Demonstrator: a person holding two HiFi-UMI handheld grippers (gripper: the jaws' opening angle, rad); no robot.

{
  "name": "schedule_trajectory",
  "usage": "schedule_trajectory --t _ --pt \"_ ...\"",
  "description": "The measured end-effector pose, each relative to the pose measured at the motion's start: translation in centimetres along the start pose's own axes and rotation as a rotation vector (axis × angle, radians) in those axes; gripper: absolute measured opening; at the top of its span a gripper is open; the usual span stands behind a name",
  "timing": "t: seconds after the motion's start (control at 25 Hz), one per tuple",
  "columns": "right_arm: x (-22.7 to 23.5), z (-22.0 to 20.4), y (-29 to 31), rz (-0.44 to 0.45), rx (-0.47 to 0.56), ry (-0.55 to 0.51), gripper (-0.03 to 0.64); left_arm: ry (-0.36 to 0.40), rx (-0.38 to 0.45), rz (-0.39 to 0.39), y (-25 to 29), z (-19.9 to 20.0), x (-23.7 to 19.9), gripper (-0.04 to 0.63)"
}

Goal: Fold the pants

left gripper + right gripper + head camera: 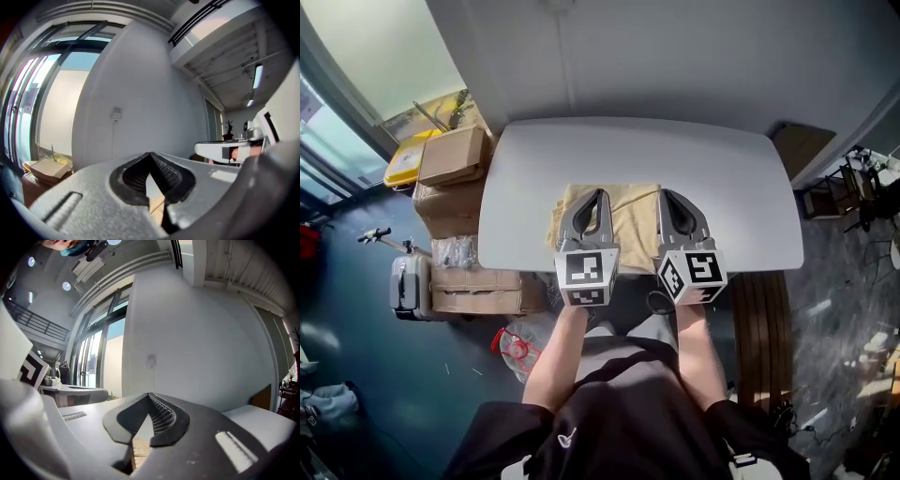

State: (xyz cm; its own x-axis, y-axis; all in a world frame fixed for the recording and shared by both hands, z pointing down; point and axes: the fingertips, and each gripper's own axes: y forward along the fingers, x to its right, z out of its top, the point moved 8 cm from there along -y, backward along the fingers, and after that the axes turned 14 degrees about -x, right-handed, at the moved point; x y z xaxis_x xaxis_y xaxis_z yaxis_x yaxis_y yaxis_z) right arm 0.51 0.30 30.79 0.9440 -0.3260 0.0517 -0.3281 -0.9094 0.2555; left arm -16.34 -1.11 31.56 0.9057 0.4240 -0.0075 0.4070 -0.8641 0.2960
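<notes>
Folded tan pants (630, 225) lie in a compact pile at the near middle of the grey table (722, 187). Both grippers are held up over the table's near edge, pointing level toward the wall, and partly cover the pile in the head view. My left gripper (598, 195) (150, 157) is shut, tips touching, with nothing between them. My right gripper (667, 195) (150, 397) is shut and empty too. Through the slit behind each pair of tips shows a strip of tan cloth (157, 206) (140, 448) far below, not held.
Cardboard boxes (450, 157) stack up left of the table, with a yellow bin (403, 161) behind them and a grey suitcase (410, 284) on the floor. A wooden slatted bench (761, 323) stands at the right. A white wall (140, 93) rises just past the table.
</notes>
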Motion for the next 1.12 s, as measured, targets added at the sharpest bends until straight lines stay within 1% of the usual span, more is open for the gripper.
schedule_trajectory --t 0.2,0.4,0.84,1.0,1.12 --pt "-0.1 -0.1 -0.4 0.009 -0.012 -0.027 0.005 -0.017 0.019 0.016 -0.5 0.1 -0.1 0.003" --pt "-0.5 0.0 -0.7 0.015 -0.013 -0.059 0.005 -0.024 0.021 0.004 -0.8 -0.2 0.3 0.003" --pt "-0.9 -0.5 -0.8 -0.004 -0.020 -0.055 0.005 -0.030 0.019 -0.005 -0.8 -1.0 0.1 0.003" --pt "-1.1 0.3 -0.6 -0.001 -0.008 -0.067 0.005 -0.049 -0.006 0.002 -0.4 -1.2 -0.6 0.003" --pt "-1.0 0.7 -0.2 0.001 -0.008 -0.071 0.005 -0.054 -0.005 0.013 0.0 -1.5 -1.2 0.003"
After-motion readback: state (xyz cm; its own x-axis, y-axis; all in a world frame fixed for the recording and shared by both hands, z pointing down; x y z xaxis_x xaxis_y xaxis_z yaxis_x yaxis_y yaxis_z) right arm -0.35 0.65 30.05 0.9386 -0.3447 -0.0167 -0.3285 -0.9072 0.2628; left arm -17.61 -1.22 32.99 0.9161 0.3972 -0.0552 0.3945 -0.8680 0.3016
